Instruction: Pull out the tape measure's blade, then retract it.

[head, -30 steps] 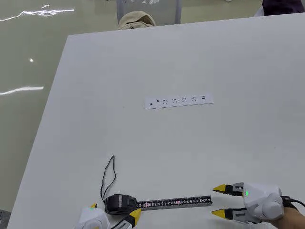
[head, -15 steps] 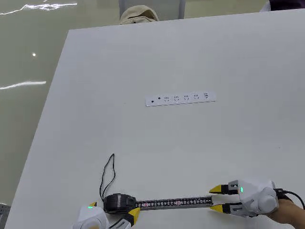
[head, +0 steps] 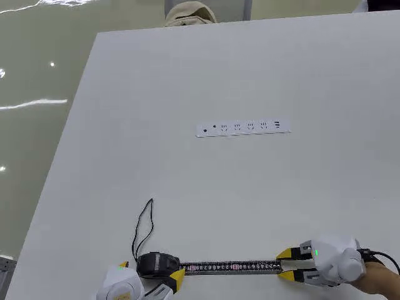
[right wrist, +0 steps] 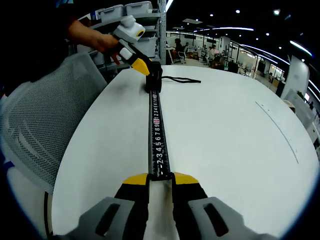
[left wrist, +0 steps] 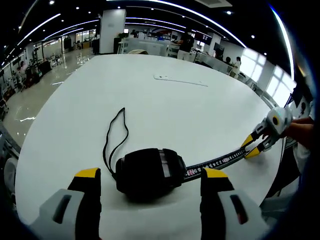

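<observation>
Head view: found the tape measure (head: 154, 266) at the near edge of the table (head: 187, 75), blade (head: 228, 267) lying flat along the tabletop towards the right claw (head: 285, 265). Noted a power strip (head: 244, 128) well apart at mid-table, and a black loop cord (head: 142, 228) trailing from the case (head: 160, 262).

Judged as the end of the pull-out step or the turn into retraction; cannot tell which from one moment. Judged roughly half done: blade out, not yet returned.

Right gripper view: found the right claw nearly closed, pinching the blade's tip between the two yellow pads (right wrist: 136, 180), numbered blade running straight ahead to the case. Recorded as gripping the blade.

Left gripper view: found the left claw (left wrist: 151, 175) wide open, straddling the case, with a visible gap on each side. No firm contact confirmed. Checked against the head view: claw low and just beside the case, contact there too small to tell.

Next move, as a judgement: calls for steadying the case first, then walking the blade tip back towards it under control rather than letting go outright. Risks flagged: whip-back of the blade, and sliding of the unclamped case.
</observation>
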Available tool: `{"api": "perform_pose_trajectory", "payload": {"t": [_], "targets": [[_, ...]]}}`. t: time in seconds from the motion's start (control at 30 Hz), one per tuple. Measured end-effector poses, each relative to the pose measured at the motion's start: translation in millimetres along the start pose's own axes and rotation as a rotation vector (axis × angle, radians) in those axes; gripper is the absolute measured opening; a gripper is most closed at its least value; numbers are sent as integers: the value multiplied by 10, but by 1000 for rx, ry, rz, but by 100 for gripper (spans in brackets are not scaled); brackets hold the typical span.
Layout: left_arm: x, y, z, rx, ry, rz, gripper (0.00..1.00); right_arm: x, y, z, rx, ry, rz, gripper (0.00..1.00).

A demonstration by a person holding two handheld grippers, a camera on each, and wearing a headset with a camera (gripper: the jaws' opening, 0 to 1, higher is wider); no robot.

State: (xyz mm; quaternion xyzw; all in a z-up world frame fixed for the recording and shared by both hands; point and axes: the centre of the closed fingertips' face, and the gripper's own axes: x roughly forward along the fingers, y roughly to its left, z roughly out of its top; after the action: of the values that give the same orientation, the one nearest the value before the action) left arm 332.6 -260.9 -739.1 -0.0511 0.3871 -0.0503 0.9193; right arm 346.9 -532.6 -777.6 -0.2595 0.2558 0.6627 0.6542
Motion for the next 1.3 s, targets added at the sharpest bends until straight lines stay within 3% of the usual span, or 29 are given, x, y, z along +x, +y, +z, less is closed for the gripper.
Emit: {"api": "perform_pose_trajectory", "payload": {"t": [0.37,0.67,1.07,1.3], "targets": [[8,-35,30,-7,-27,34,79,8,-10,23,0,-14,-17,13],[23,-2,87,-64,-82,92,76,9,-14,16,6,-12,-24,13],[92,-29,67,-109,-85,121,67,-3,-14,34,3,-9,-35,13],[140,42,59,-144,-85,155,65,0,-14,34,2,-8,-36,13]]}}
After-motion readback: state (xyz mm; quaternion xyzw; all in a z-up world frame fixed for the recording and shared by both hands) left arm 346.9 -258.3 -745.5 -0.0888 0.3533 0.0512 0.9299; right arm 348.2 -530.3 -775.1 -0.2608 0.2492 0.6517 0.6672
